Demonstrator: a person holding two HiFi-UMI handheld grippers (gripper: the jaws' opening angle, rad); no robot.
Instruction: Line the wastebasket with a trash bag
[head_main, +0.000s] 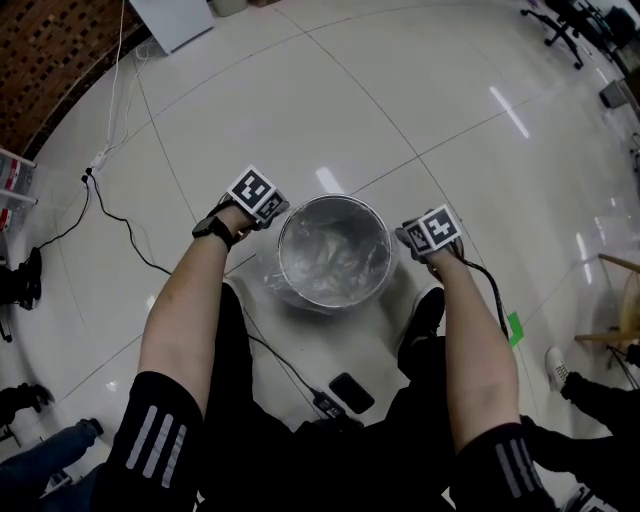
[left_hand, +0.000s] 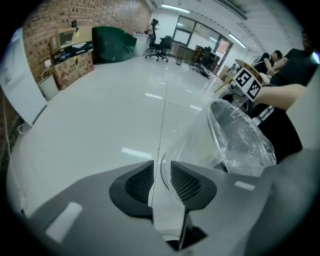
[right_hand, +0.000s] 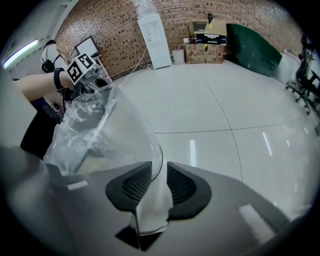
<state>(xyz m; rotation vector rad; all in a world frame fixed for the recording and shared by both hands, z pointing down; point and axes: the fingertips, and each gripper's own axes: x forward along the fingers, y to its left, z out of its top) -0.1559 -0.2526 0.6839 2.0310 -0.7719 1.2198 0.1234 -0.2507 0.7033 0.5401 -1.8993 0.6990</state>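
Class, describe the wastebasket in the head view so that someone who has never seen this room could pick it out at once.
Start from the glossy white tiled floor and find the person's two outstretched forearms. Between the left gripper and the right gripper stands the wastebasket. It is the only round, open-topped container there, lined with a crinkled clear trash bag.

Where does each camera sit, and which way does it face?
Head view: on the person's head, facing steeply down at the wastebasket and trash bag; left forearm and right forearm show.
Left gripper view: on the left gripper, facing along its jaws toward office chairs; right forearm shows.
Right gripper view: on the right gripper, facing a brick wall; left forearm shows.
All three share the trash bag.
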